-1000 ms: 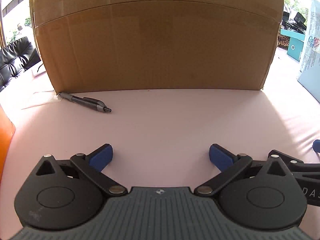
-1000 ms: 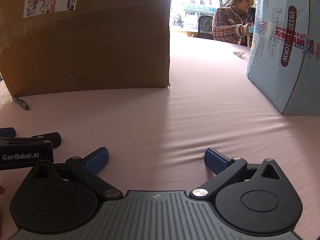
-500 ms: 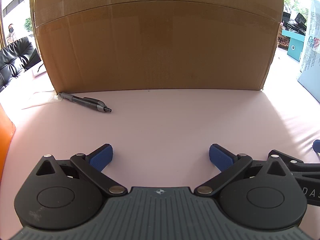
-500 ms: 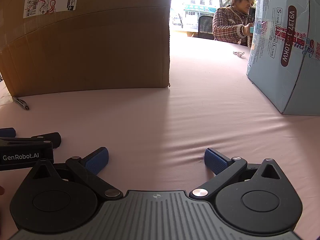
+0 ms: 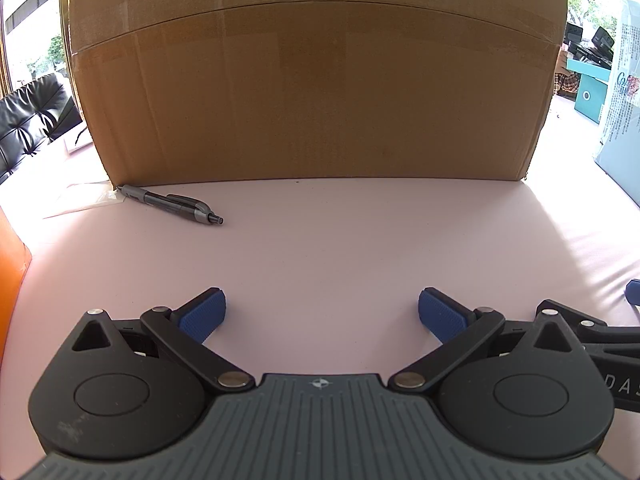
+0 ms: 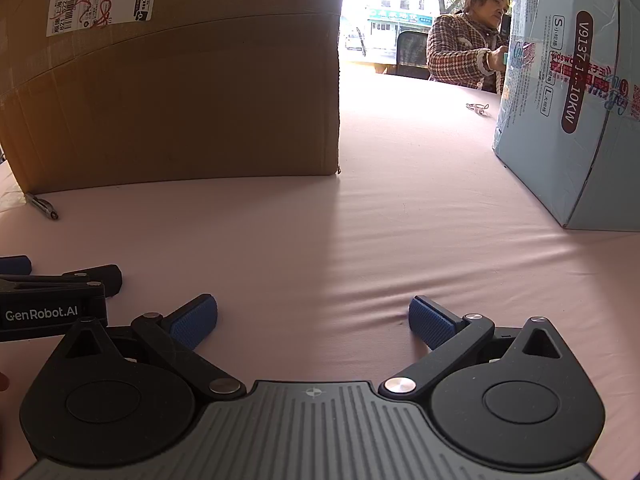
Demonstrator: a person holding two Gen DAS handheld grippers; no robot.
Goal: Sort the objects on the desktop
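A grey and black pen (image 5: pixel 172 203) lies on the pink tablecloth against the lower left corner of a big cardboard box (image 5: pixel 312 92); its tip end also shows as the pen (image 6: pixel 42 205) at the far left of the right wrist view. My left gripper (image 5: pixel 322 314) rests low over the cloth, open, with nothing between its blue pads (image 5: pixel 202 315), well short of the pen. My right gripper (image 6: pixel 313 322) is open and empty too, beside the left one, whose side (image 6: pixel 56 300) shows at its left.
The cardboard box (image 6: pixel 168 80) blocks the way ahead. A light blue carton (image 6: pixel 576 92) stands at the right. An orange object (image 5: pixel 10 280) is at the far left edge. A person (image 6: pixel 466 40) sits at the far side of the table, near a small metal item (image 6: pixel 478 107).
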